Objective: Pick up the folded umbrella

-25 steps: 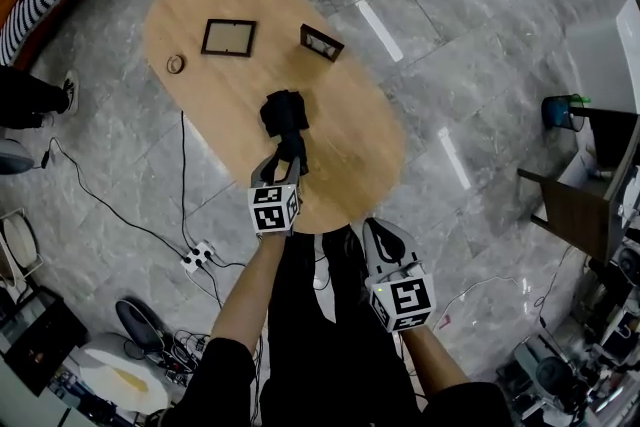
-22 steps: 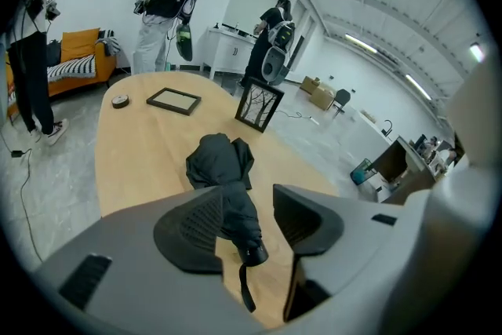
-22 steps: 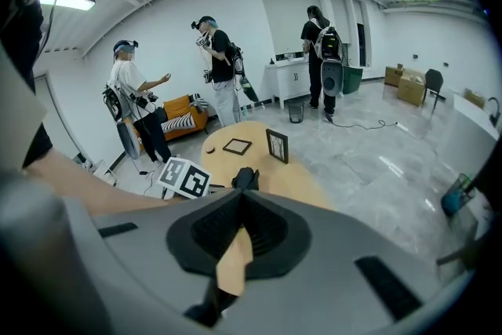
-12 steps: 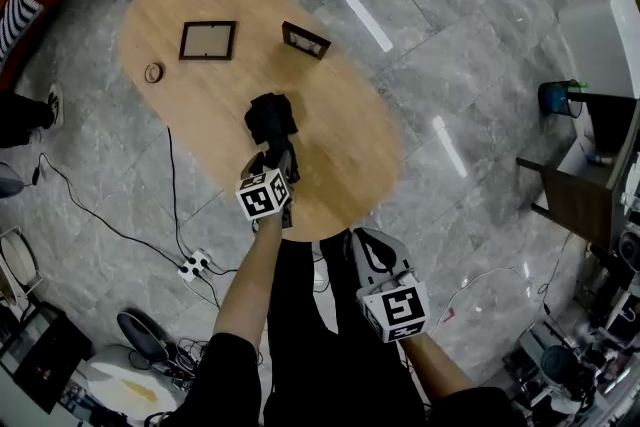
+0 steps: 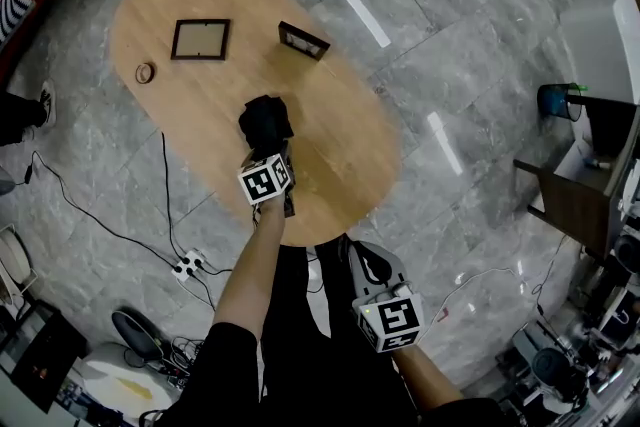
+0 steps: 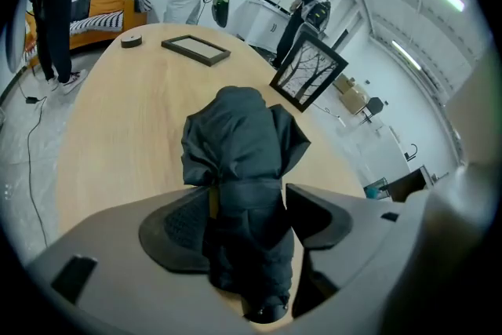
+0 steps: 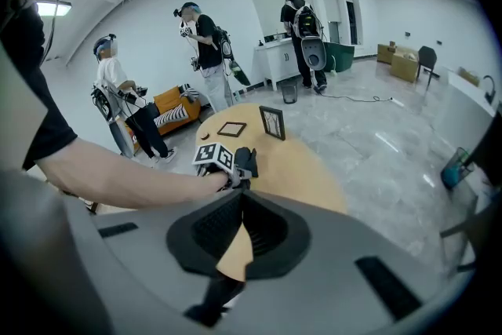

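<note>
One folded umbrella, two picture frames, one small ring, one oval table

The black folded fabric umbrella lies flat on the pale oval wooden table, towards its near end and a little left of the middle. A strap binds its loosely bunched canopy. Its rounded end cap points near and its crumpled canopy end points far.

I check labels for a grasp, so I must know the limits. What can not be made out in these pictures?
Folded umbrella: head view, near end hidden under the left hand-held gripper, whose jaws have just been opening with it between them.
Small ring on the table: head view, too small to identify.
Flat frame: head view, content too small.
</note>
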